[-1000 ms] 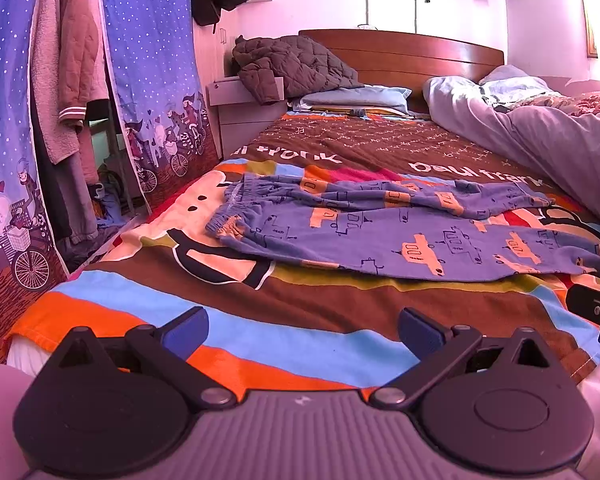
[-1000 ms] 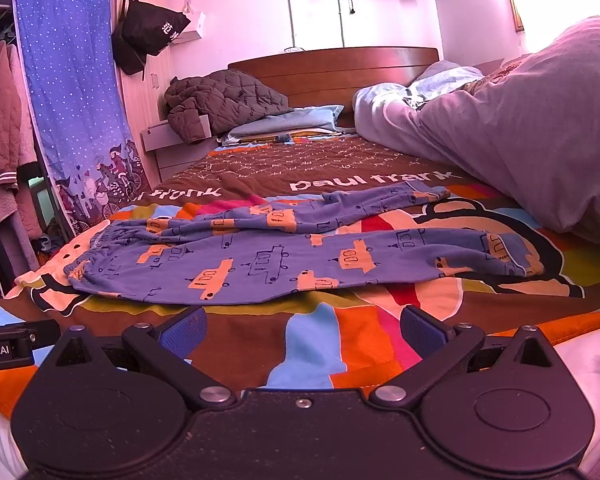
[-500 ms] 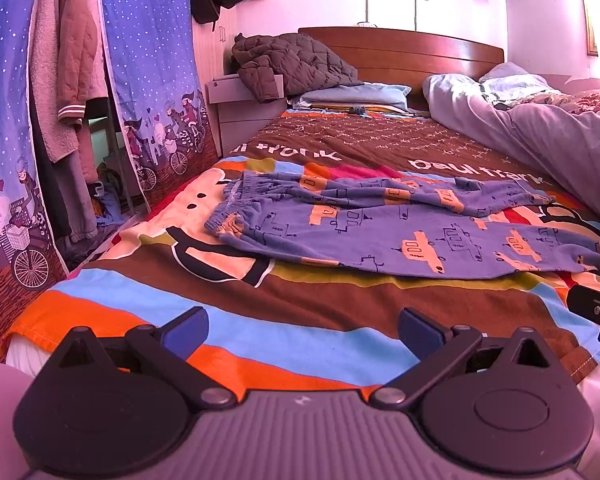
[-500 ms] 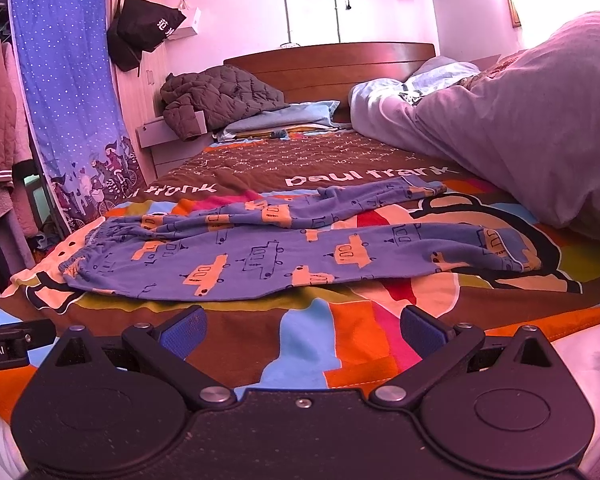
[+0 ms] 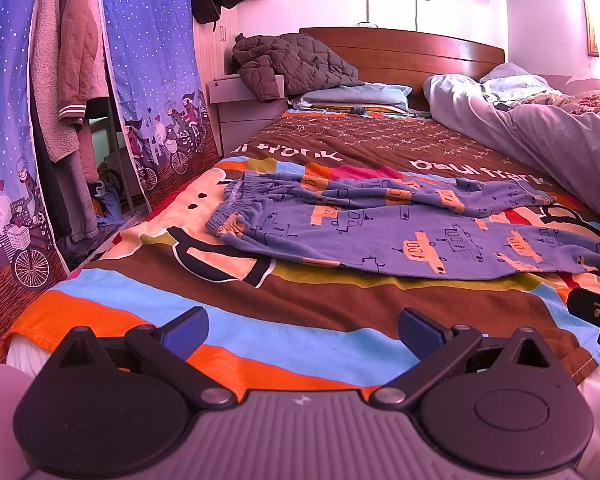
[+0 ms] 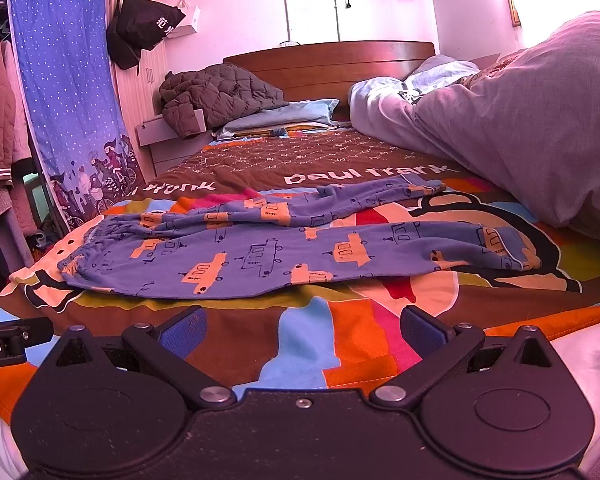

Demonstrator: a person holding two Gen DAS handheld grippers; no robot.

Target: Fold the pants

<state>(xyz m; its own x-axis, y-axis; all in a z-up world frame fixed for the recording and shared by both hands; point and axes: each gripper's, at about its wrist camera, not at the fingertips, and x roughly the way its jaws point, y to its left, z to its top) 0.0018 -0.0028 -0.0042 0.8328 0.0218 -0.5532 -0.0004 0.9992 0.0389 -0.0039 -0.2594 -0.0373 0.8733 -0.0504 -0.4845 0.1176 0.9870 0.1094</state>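
Note:
Blue pants [image 5: 400, 224] with orange car prints lie spread flat on the colourful bedspread [image 5: 300, 320], waistband to the left, both legs running to the right. They also show in the right wrist view [image 6: 292, 248]. My left gripper [image 5: 302, 330] is open and empty, low over the foot of the bed, short of the waistband end. My right gripper [image 6: 302, 328] is open and empty, short of the near leg. Each gripper's side shows at the edge of the other's view.
A grey duvet [image 6: 520, 128] is heaped along the right side of the bed. A brown quilted jacket [image 5: 292, 64] and pillows lie by the wooden headboard [image 6: 340, 60]. A blue curtain [image 5: 152, 80] and hanging clothes [image 5: 64, 80] stand on the left.
Both grippers have moved slightly forward toward the pants, and the right view has shifted a little. The pants have not moved.

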